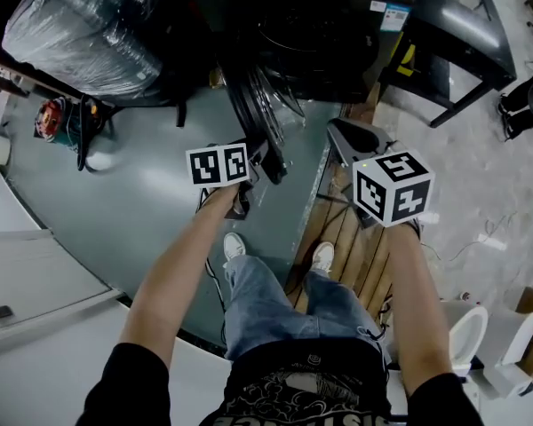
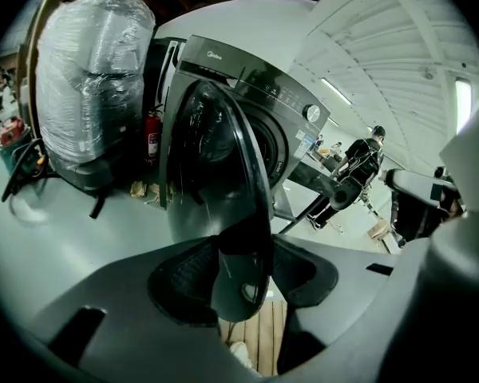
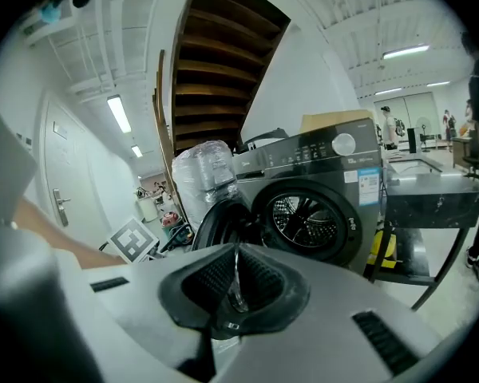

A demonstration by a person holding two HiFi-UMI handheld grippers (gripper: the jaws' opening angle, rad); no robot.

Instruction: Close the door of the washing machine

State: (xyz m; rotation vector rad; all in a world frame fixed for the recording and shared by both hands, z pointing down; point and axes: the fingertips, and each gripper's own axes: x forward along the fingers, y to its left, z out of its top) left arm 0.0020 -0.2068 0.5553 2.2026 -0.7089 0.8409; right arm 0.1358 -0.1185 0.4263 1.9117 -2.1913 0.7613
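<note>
In front of the washing machine (image 3: 327,178), the door (image 2: 215,166) hangs wide open. In the right gripper view it's swung out to the left of the drum opening (image 3: 303,214), which is fully exposed. From the head view the door shows edge-on, w/ the L gripper (image 1: 263,156) right at its outer rim. The left gripper view puts that rim between the L jaws; they stand apart round it, not clamped, so grip is released. The R gripper (image 1: 348,137) sits just beside it on the person's right, aimed at the machine front. Its jaws are clenched together, pads meeting, nothing between them.

The person stands w/ both arms stretched fwd. One shoe (image 1: 234,245) is on the grey-green floor (image 1: 115,202), the other (image 1: 323,256) at the edge of a wooden pallet (image 1: 351,238). A big plastic-wrapped bundle (image 2: 92,86) stands left of the machine, w/ a red fire extinguisher (image 2: 152,138) between them. A black stand (image 3: 431,198) is on the machine's other side. Another person (image 2: 359,162) is visible far back in the left gripper view.
</note>
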